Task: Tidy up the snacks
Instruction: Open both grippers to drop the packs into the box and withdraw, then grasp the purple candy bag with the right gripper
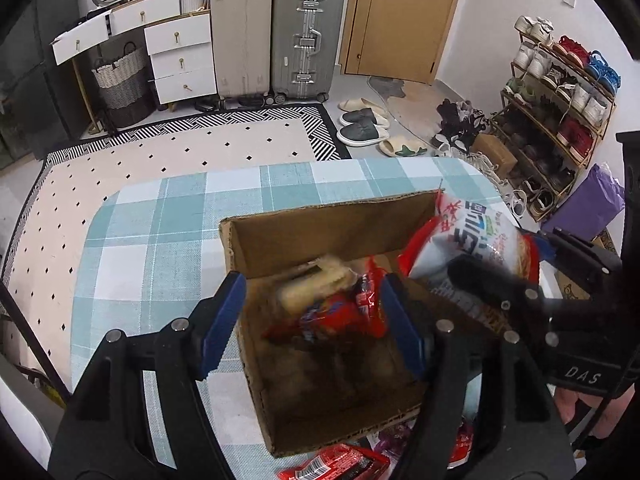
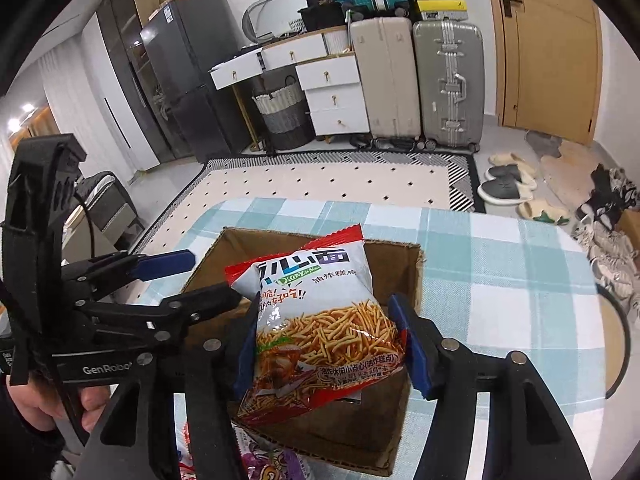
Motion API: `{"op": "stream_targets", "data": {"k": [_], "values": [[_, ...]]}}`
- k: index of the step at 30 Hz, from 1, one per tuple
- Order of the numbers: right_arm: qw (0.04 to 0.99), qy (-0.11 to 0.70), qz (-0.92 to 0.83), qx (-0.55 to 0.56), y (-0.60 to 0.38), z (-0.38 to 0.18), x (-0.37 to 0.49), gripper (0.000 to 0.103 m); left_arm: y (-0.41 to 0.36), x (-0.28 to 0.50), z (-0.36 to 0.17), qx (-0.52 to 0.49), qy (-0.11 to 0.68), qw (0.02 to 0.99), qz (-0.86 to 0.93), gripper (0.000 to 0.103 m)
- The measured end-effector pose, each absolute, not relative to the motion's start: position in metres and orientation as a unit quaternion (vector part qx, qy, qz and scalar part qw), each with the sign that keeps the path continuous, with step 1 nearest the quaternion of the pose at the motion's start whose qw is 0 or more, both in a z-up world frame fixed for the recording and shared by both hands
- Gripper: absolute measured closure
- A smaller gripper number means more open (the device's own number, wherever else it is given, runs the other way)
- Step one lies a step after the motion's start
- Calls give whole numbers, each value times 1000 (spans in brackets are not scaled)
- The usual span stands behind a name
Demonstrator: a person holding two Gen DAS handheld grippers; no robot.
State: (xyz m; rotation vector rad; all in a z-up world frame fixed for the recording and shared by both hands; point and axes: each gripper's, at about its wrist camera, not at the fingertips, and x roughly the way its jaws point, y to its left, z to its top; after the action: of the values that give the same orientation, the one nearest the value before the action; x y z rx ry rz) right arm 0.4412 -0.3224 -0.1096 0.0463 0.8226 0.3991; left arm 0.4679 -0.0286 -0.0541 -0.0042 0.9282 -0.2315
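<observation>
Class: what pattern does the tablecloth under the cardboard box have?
Pale teal-and-white check on the tablecloth, clearest in the right wrist view.

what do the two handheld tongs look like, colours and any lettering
Both tongs, left and right, are black plastic frames with silver rivets and blue pads on the fingers. The left one's body carries white "GenRobot" lettering; the right one's shows "DAS".

We look steeply down from each gripper, close above the cardboard box on the bench; both views share the box, suitcases and door beyond.

One cardboard box; two suitcases; two hand-held grippers.
</observation>
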Motion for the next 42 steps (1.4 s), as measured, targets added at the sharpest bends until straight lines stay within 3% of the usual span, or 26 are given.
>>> {"op": "stream_targets", "data": {"k": [17,30,34,37,42], "values": [[921,331,206,2,-324,-52,374,34,0,378,5,-14,403,912,-82,24],[949,217,228,13,-348,-9,236,6,12,249,56,-22,301,950,-83,17],[954,187,233,25,-356,-7,194,4,15,207,64,-29,277,957,-85,11],[957,174,230,30,-364,-10,165,2,13,170,68,-15,244,967,-77,0],[959,171,222,39,-373,-26,137,1,6,125,66,3,213,974,-72,0]]}}
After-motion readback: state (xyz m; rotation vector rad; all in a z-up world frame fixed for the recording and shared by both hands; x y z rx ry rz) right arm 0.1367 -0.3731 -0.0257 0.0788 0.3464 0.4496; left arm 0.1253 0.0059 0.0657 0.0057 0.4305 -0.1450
